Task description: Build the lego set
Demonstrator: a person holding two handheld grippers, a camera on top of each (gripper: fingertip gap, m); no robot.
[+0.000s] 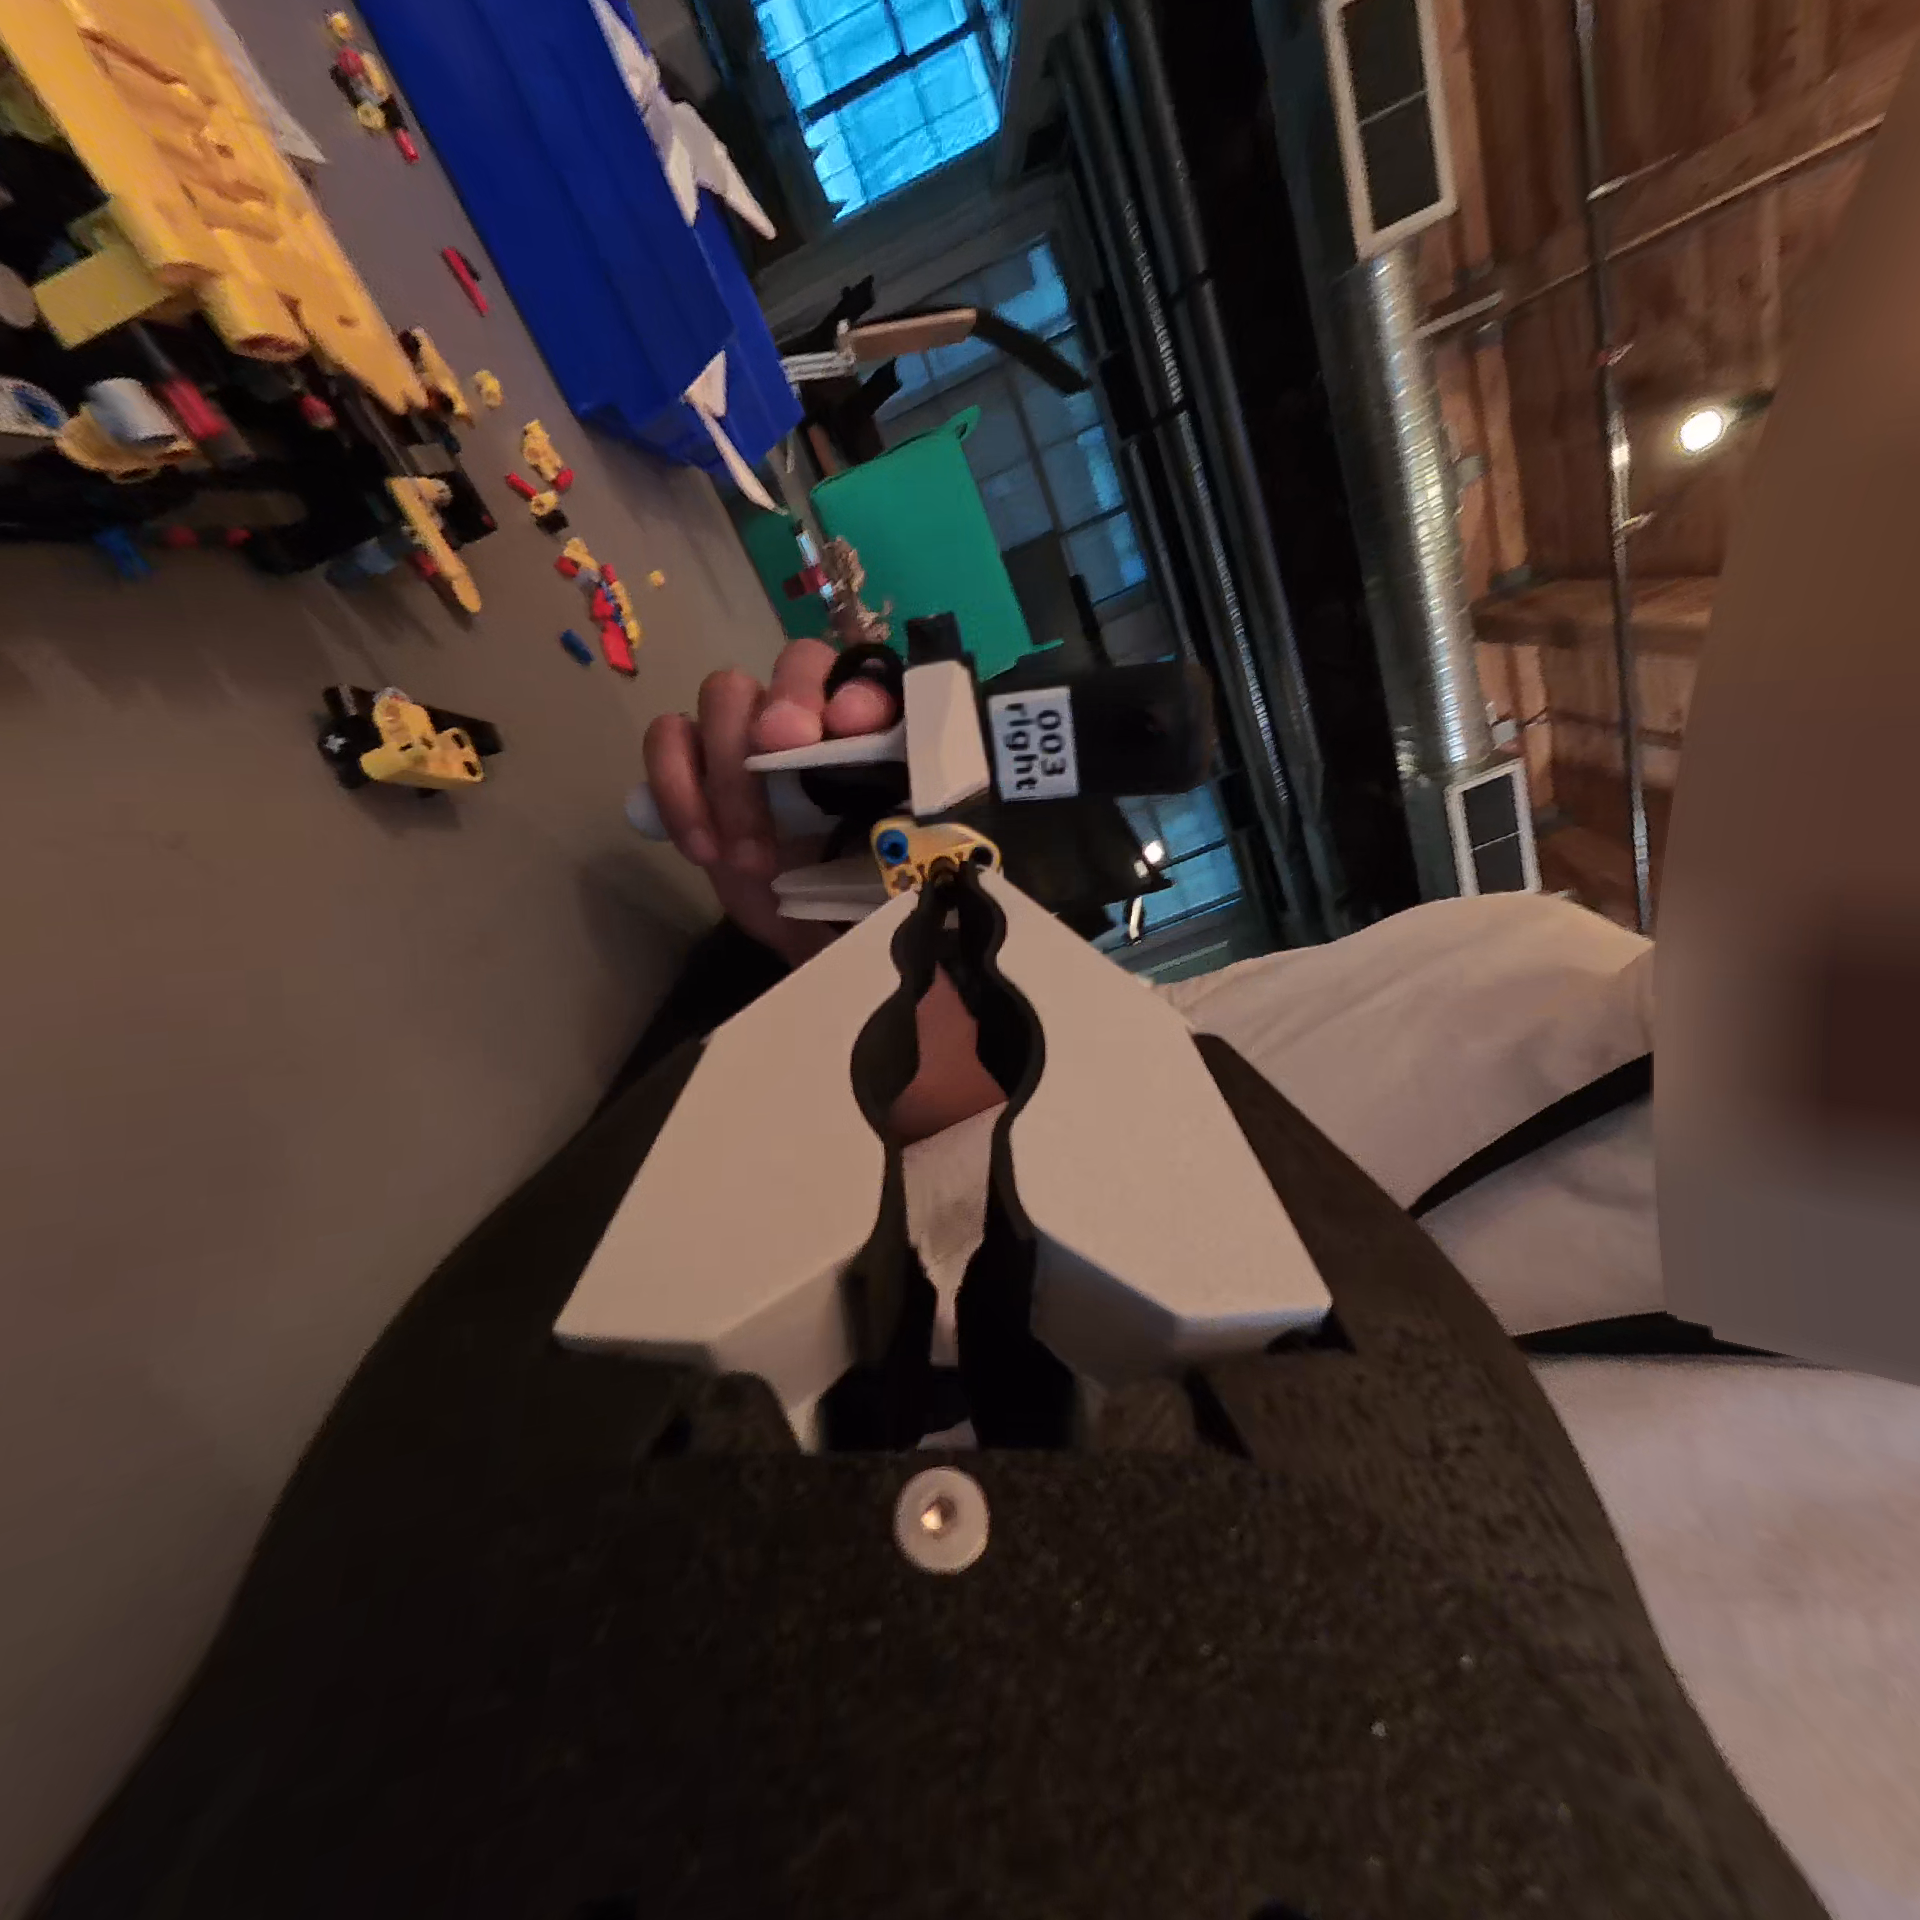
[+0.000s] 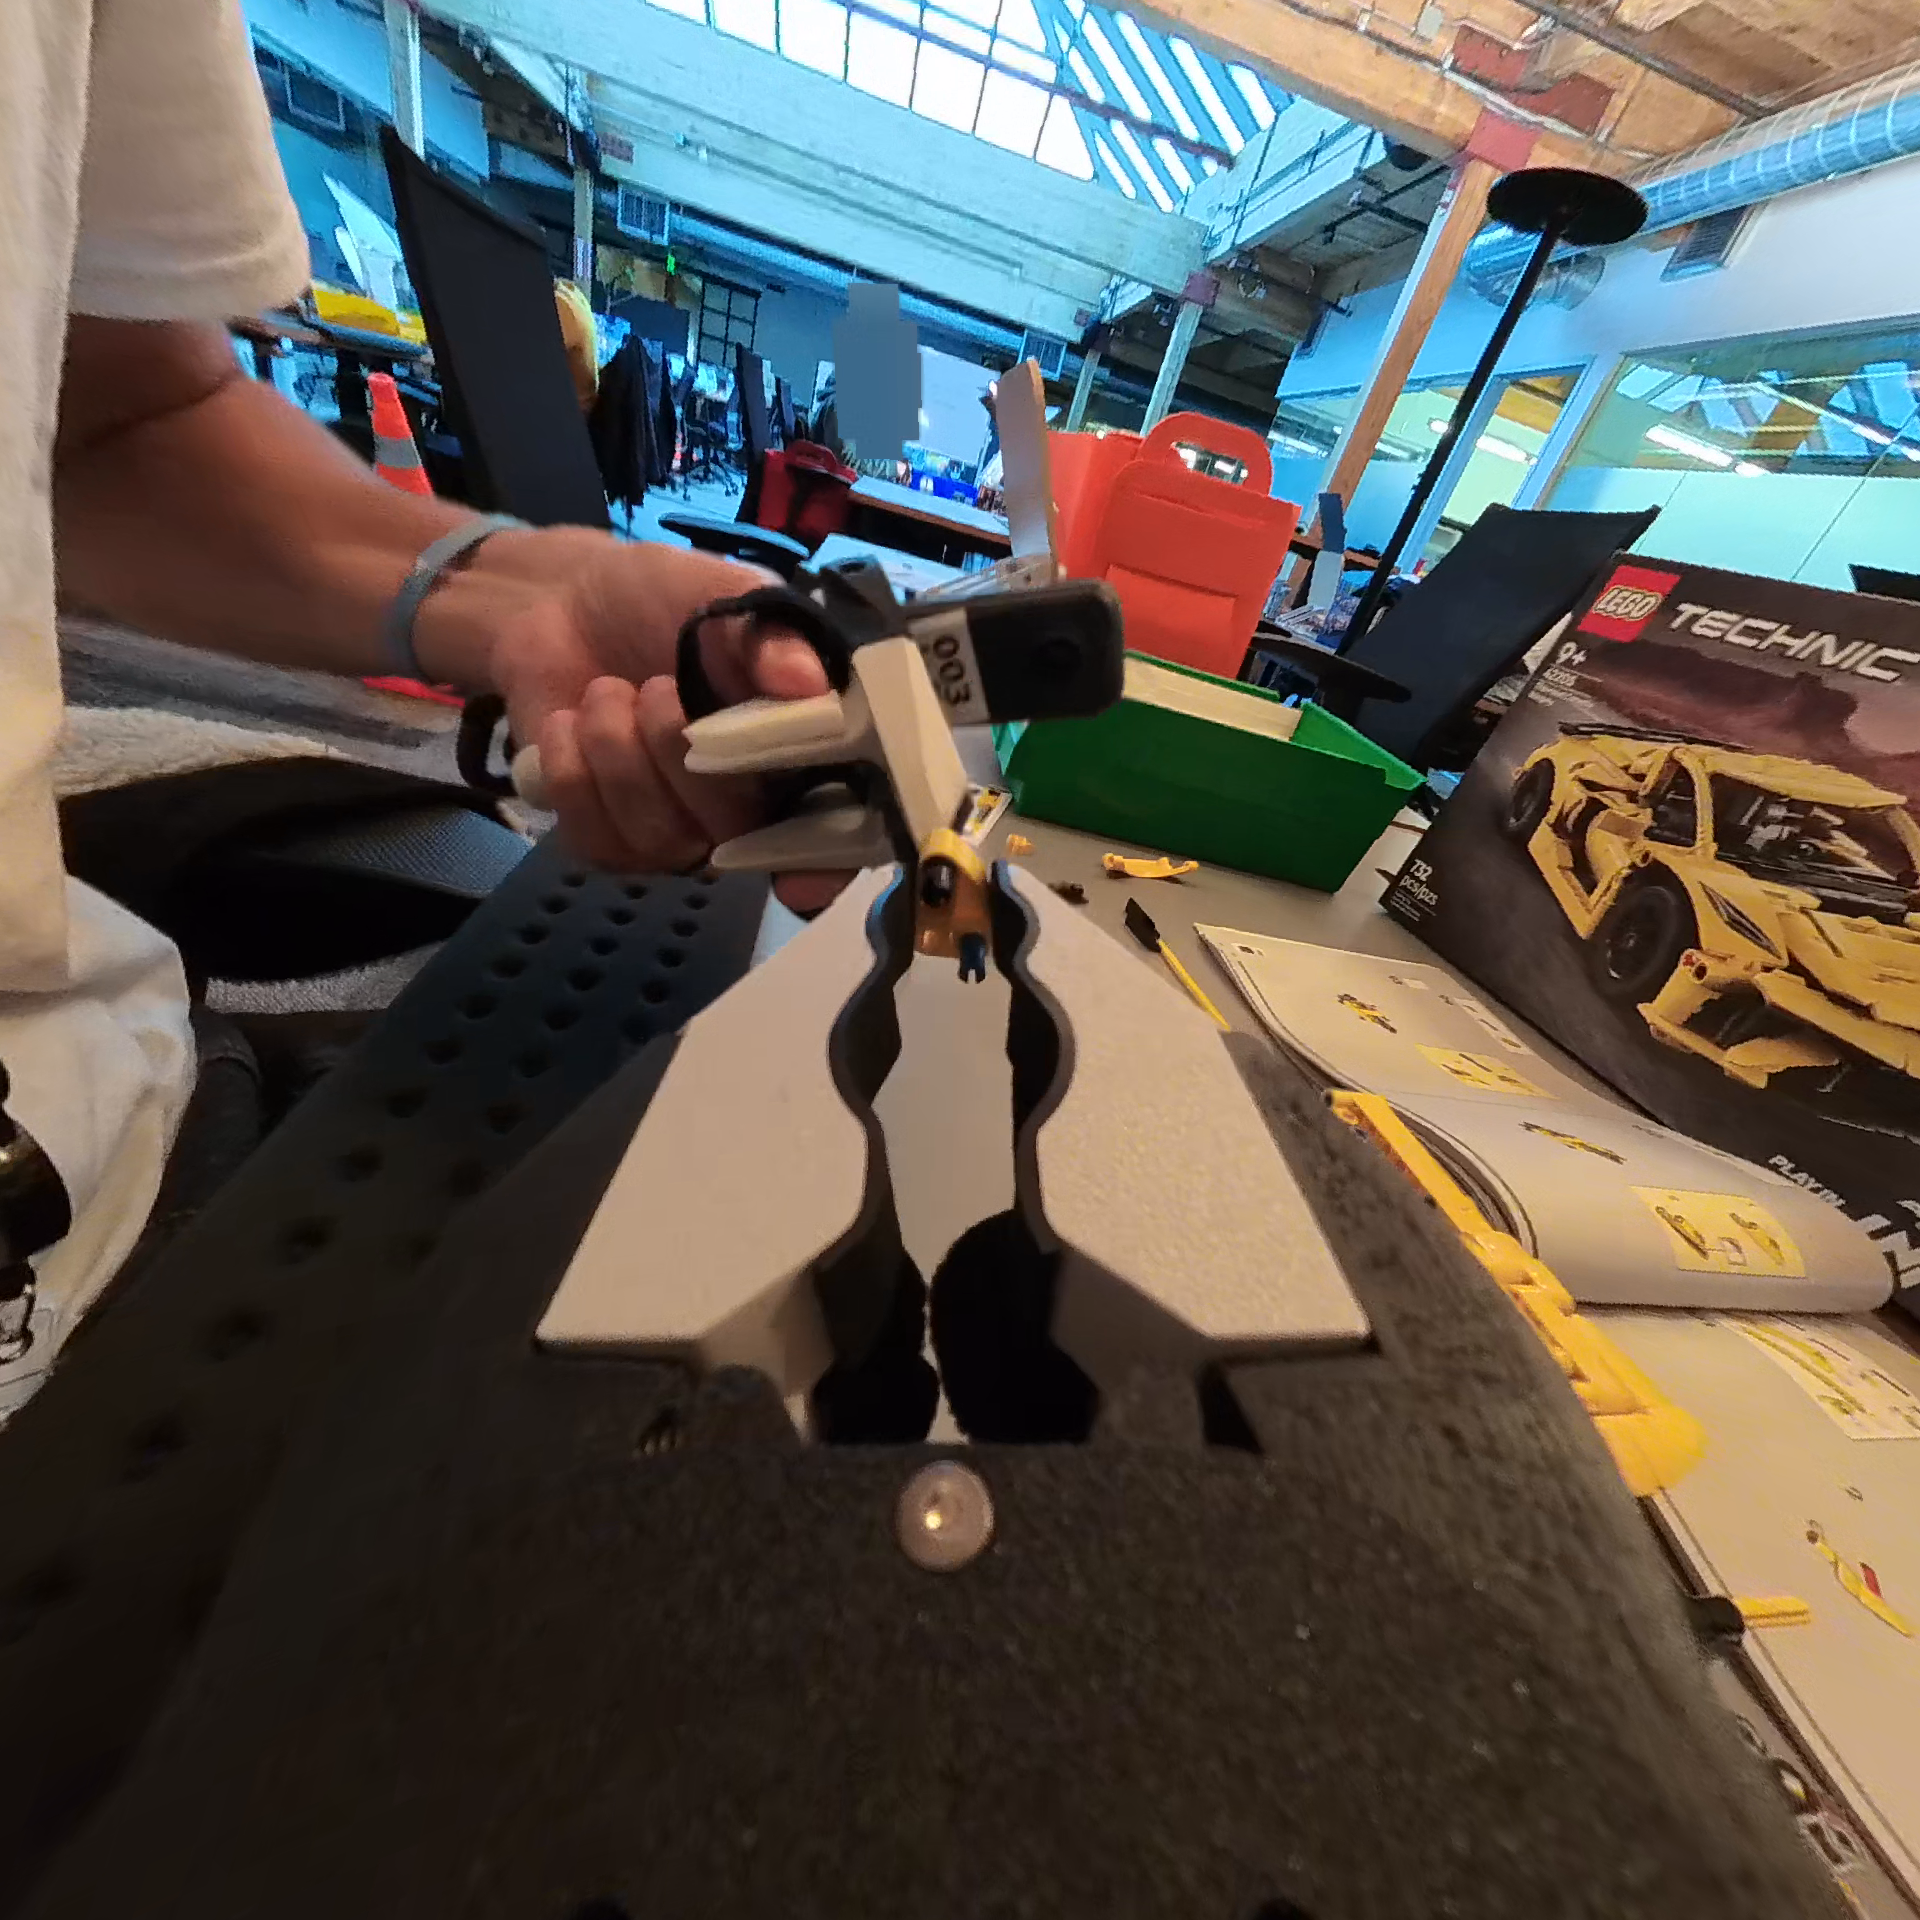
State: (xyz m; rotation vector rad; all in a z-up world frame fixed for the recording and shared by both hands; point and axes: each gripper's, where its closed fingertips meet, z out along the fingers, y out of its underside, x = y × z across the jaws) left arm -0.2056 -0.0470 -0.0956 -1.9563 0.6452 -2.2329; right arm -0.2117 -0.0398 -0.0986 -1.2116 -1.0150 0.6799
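A small yellow Lego piece (image 2: 948, 891) with a blue pin (image 2: 971, 958) is held in the air between both grippers. My right gripper (image 2: 951, 904) is shut on it at the fingertips. My left gripper (image 1: 945, 891) is shut, and its tips pinch a small black pin that sticks out of the same yellow piece (image 1: 928, 847). In the right wrist view the left gripper (image 2: 938, 829) comes in from the upper left, held by a hand. In the left wrist view the right gripper (image 1: 968, 823) reaches the piece from above.
A part-built yellow and black car model (image 1: 177, 270), a small yellow and black subassembly (image 1: 410, 732) and loose pieces (image 1: 597, 597) lie on the grey table. There is also a blue bin (image 1: 582, 208), a green bin (image 2: 1195, 790), the set's box (image 2: 1714, 852), an open instruction booklet (image 2: 1455, 1091) and a long yellow beam (image 2: 1517, 1278). The tips of both grippers are at nearly the same place.
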